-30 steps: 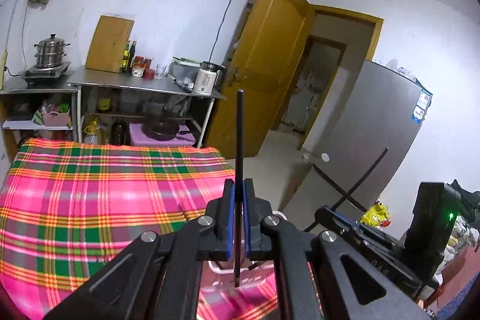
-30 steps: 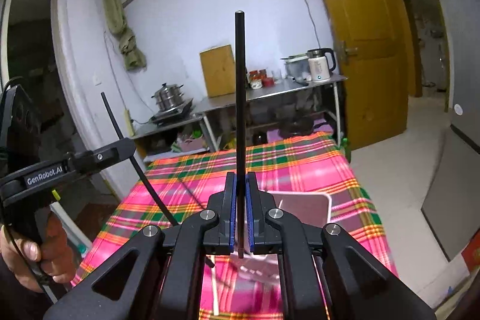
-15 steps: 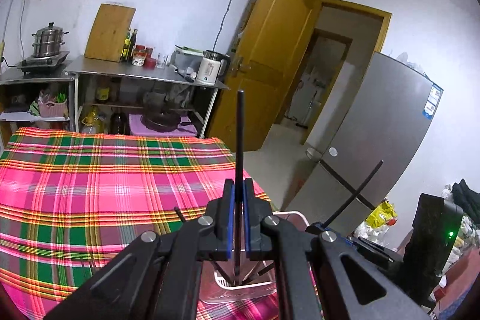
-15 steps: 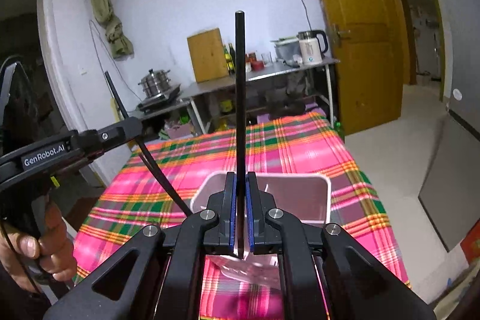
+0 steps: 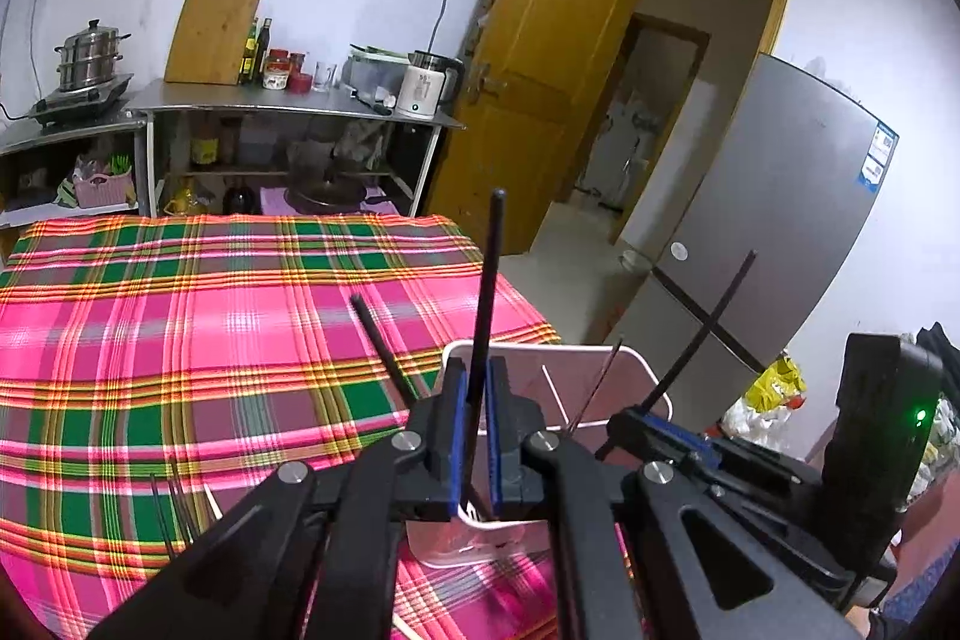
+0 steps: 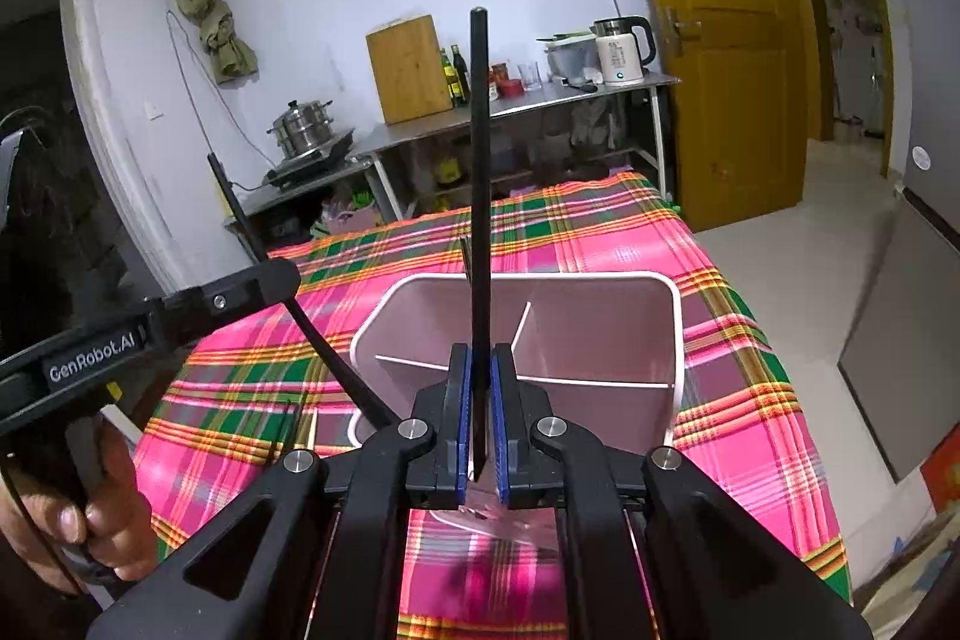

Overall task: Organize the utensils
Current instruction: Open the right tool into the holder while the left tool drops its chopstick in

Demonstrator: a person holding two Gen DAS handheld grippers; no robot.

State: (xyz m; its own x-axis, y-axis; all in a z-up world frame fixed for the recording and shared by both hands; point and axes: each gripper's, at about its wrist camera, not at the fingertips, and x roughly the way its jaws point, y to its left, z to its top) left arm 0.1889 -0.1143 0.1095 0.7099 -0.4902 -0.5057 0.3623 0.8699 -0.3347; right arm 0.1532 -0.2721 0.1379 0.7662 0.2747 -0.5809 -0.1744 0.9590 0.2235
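Observation:
My left gripper (image 5: pixel 475 370) is shut on a black chopstick (image 5: pixel 489 274) that stands upright, its lower end over the white divided utensil holder (image 5: pixel 600 351). My right gripper (image 6: pixel 480 358) is shut on a second black chopstick (image 6: pixel 479 172), also upright, above the holder (image 6: pixel 675 316). In the right wrist view the left gripper (image 6: pixel 273 280) comes in from the left, and its chopstick (image 6: pixel 312 334) slants down to the holder's left end. In the left wrist view the right gripper (image 5: pixel 636 415) sits at the holder's right side. Another black stick (image 5: pixel 384 346) leans out past the holder's far left.
The holder stands on a pink and green plaid tablecloth (image 5: pixel 180 340), near its right edge. Several loose thin sticks (image 5: pixel 174 508) lie on the cloth to the left. A hand (image 6: pixel 66 514) holds the left gripper's handle. A steel shelf unit (image 5: pixel 288 112), a door and a fridge stand beyond.
Both grippers have sunk toward the holder with their chopsticks still clamped. The holder has grown larger in both views, and the chopsticks' lower ends now sit at its mouth.

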